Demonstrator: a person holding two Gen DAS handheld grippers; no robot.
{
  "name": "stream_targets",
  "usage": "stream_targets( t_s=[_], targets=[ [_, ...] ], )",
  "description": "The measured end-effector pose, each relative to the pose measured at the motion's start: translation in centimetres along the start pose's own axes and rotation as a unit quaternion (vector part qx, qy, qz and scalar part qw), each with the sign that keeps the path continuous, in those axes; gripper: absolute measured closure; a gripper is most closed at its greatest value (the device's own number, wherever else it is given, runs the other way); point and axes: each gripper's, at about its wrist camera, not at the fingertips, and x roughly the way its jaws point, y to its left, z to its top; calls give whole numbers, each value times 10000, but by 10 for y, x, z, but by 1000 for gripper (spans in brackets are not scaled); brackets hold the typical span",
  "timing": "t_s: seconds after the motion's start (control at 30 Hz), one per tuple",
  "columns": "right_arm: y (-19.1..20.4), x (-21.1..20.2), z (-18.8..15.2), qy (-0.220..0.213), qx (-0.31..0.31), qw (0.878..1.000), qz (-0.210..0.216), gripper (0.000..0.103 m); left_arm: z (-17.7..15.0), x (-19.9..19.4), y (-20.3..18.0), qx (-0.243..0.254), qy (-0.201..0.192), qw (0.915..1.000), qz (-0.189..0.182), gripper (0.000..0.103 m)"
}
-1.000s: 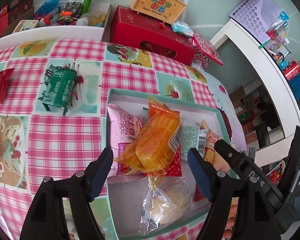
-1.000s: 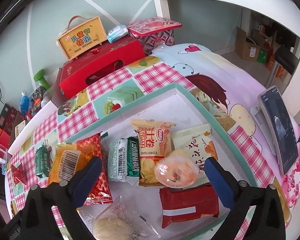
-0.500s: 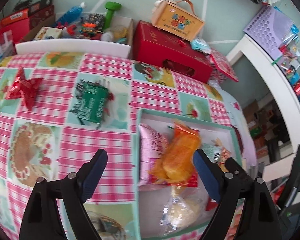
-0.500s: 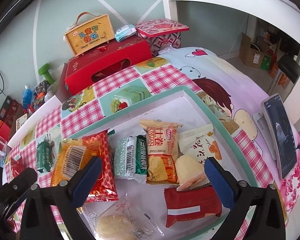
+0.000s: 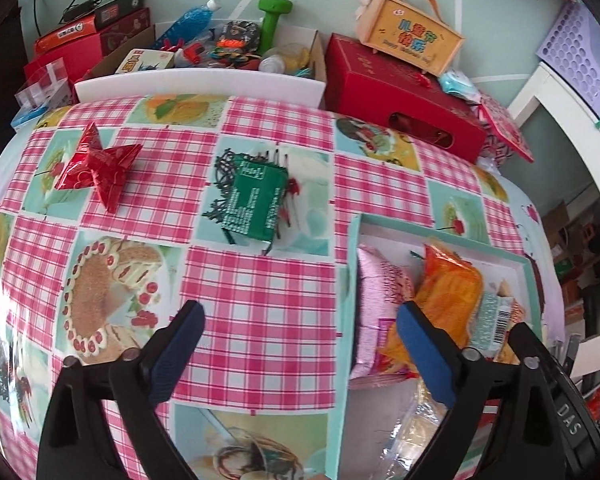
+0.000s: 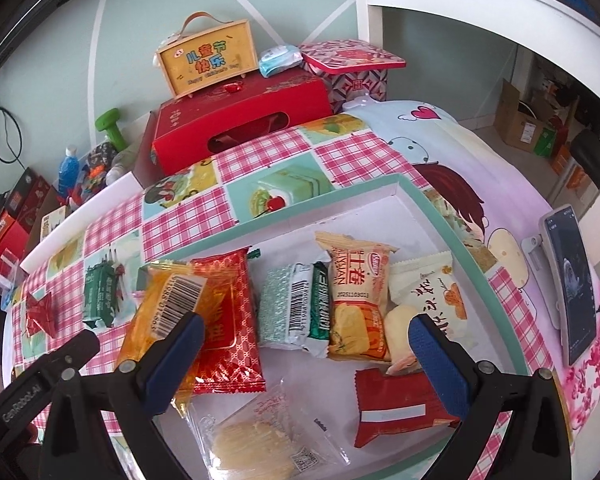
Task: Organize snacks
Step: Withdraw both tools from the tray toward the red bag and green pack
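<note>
Both my grippers are spread wide and empty right now. Left gripper point(image 5: 300, 352) hangs over the checkered worktop point(image 5: 260, 320), so I'd guess the green snack pack point(image 5: 256, 204) lying outside the tray point(image 6: 432, 208) is next, with the red foil star point(image 5: 96, 168) further left. Right gripper point(image 6: 308, 348) hovers over the tray's pile. Nothing's blocking the reach.

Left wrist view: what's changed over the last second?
The left gripper swung left, off the snack tray, and now faces the green packet on the tablecloth. Its jaws stayed open and empty. The right gripper barely moved, open over the tray.
</note>
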Motion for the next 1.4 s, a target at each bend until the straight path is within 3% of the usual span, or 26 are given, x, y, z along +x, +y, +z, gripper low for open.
stream_targets(
  t_s=[0.3, 0.67, 0.93, 1.27, 1.4],
  targets=[
    [4, 2, -2, 44, -38, 10000, -32, 0, -2, 8, 6, -29, 153, 9988, 474, 2],
    [18, 0, -3, 16, -223, 9995, 205, 0, -1, 12, 15, -145, 355, 9985, 396, 2],
    [52, -8, -10, -97, -605, 9965, 569, 0, 3, 12, 54, -525, 306, 9971, 465, 2],
    [103, -5, -23, -114, -1034, 9885, 1098, 0, 15, -3, 118, -993, -100, 9921, 758, 2],
    [122, -2, -29, -128, -1214, 9842, 1281, 0, 19, -7, 133, -1094, -181, 9913, 711, 2]
  ],
)
